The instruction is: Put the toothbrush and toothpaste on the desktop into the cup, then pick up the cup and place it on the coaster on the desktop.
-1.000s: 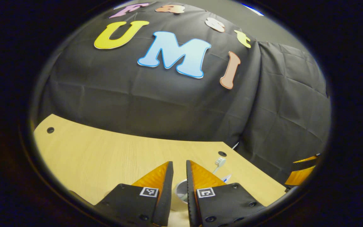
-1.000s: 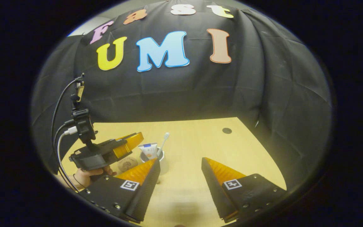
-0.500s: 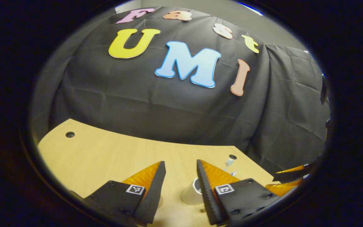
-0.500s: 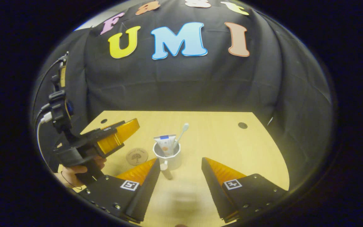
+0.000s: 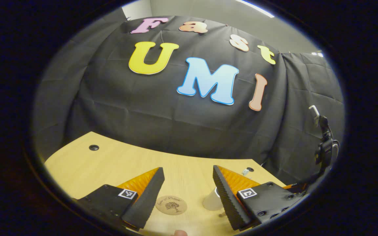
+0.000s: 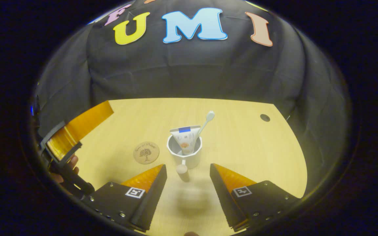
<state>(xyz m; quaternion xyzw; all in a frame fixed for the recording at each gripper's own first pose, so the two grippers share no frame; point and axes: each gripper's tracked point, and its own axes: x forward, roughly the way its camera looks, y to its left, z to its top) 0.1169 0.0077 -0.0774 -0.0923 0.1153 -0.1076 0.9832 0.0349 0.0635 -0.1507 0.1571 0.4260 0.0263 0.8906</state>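
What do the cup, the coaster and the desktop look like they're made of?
Cup: plain white, smooth, probably ceramic or plastic.
Coaster: tan disc with a dark tree motif, likely cork or wood.
Desktop: pale wood-grain surface, possibly laminate.

Toothbrush [image 6: 206, 122] and toothpaste [image 6: 186, 139] upright in cup [image 6: 185, 157] beside coaster [image 6: 146, 152]

The left claw's finger [image 5: 225, 193] hides most of the cup [image 5: 211, 201].
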